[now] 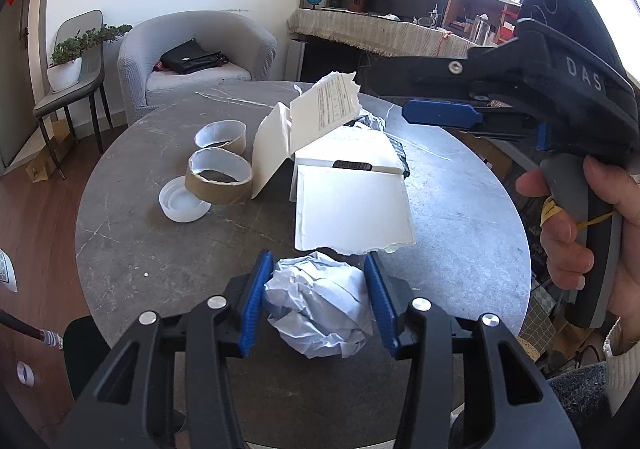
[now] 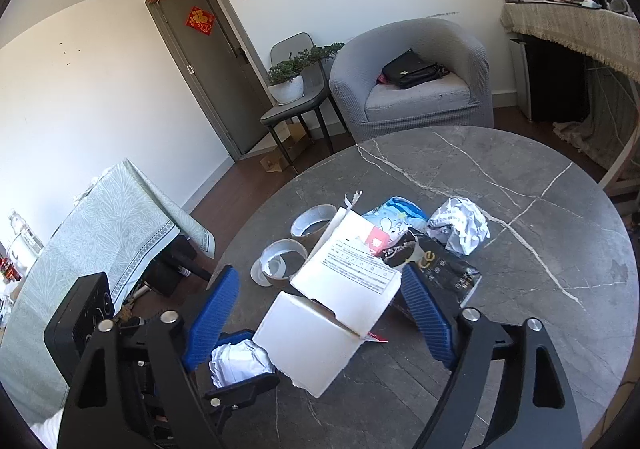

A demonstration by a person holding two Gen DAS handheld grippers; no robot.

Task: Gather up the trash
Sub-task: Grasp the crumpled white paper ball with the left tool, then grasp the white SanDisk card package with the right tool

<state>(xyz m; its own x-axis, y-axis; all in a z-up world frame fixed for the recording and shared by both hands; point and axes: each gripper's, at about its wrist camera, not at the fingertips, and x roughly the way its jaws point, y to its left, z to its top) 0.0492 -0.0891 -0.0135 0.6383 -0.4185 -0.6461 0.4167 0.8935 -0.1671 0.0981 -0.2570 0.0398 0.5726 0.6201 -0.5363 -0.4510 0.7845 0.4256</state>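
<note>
Left gripper clamped on paper ball at table's near edge; right gripper spread around torn white box; pickup step; next, likely lift ball clear.

A crumpled paper ball is set on the counter between the fingers of the left hand-held gripper. Just ahead of it a torn cardboard box is laid. Ahead and to the left of that gripper, two tape cores are placed one behind the other, with a plastic lid just beside the nearer. The box is flanked by the right hand-held gripper; a second paper ball is found beyond, to its right.
</note>
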